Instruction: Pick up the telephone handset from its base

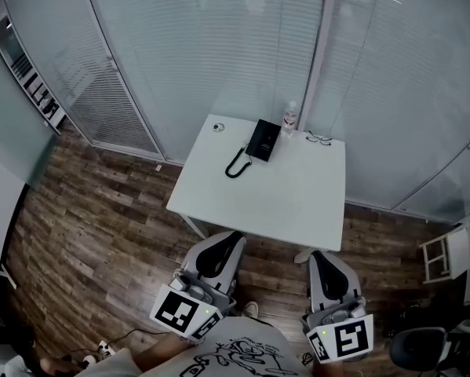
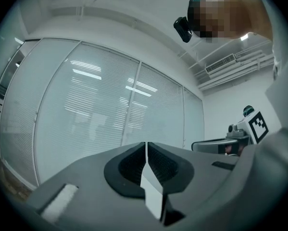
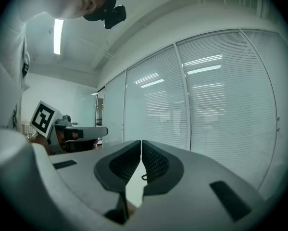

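Black telephone handset [image 1: 257,141], hardly separable from its base [image 1: 269,137], sits at the white square surface's [image 1: 293,203] far edge, well apart from the grey left claw [image 1: 233,238] and right claw [image 1: 316,258], both level, closed tight, empty.

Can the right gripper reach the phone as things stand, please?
Probably not yet: the right gripper sits short of the table, jaws shut, with the phone at its far edge; nothing blocks the path.
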A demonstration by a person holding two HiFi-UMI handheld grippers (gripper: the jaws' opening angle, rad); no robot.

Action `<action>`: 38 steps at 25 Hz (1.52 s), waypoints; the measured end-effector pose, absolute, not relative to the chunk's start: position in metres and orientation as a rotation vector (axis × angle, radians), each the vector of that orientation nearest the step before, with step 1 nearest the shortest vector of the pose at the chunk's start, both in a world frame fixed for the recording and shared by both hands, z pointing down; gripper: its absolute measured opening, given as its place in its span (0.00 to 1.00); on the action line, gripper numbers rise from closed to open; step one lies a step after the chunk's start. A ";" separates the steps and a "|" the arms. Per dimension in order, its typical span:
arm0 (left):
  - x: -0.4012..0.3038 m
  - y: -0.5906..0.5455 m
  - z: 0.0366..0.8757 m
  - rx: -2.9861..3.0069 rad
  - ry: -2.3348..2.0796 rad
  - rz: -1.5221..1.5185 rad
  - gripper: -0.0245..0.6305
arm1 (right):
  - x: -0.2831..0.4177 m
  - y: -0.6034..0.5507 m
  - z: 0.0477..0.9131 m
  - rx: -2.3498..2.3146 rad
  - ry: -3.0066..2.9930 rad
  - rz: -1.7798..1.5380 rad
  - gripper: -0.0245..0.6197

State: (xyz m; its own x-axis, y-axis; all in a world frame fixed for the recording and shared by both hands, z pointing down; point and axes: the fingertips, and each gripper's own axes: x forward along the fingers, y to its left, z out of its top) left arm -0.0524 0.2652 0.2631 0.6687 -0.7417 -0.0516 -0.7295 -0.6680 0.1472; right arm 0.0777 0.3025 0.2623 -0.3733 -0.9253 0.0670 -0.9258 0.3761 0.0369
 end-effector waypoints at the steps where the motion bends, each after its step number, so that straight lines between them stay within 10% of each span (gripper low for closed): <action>1: -0.054 0.261 0.264 2.766 -1.223 -0.157 0.06 | 0.076 0.297 0.263 1.708 -2.542 0.011 0.05; 38: -0.162 0.023 0.299 2.706 -1.055 -0.146 0.06 | -0.047 0.057 0.284 1.694 -2.463 0.084 0.05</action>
State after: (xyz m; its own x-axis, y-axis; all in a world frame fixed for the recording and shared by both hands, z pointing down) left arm -0.1617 0.0227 0.2987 0.7355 -0.6775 -0.0083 -0.6543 -0.7133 0.2513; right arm -0.0474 0.0575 0.2840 -0.3503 -0.9237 0.1555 -0.9321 0.3601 0.0392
